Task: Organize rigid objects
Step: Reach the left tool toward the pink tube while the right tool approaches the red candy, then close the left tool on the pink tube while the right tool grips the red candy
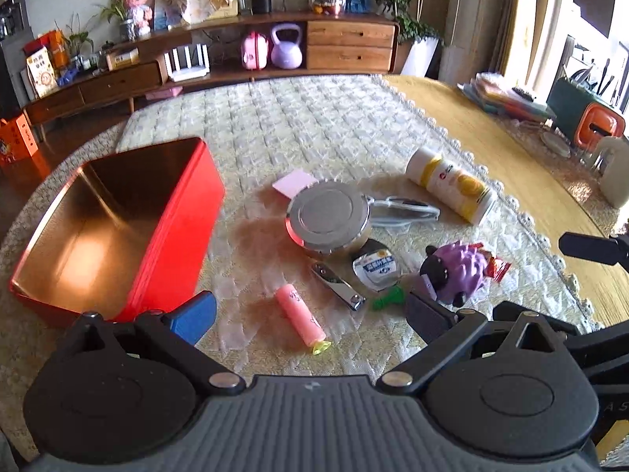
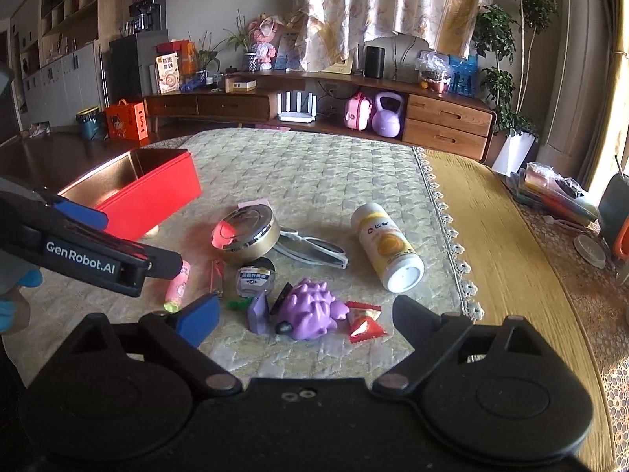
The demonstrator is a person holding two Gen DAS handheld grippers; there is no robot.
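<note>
Both claws gape with nothing between their fingers, the left gripper (image 1: 310,316) and right gripper (image 2: 306,320) above scattered trinkets; the red tin (image 1: 173,212) holds nothing visible.

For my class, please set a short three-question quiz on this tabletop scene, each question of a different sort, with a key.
1. True or false: the red box already holds several things.
2. Multiple choice: the white bottle with the yellow label is A) standing upright, B) lying on its side, C) inside the box.
3. Short answer: what lies between the fingers of the right gripper?

Key
1. False; nothing shows inside it.
2. B.
3. The purple spiky toy, not gripped; the right gripper is open, as is the left gripper.
</note>
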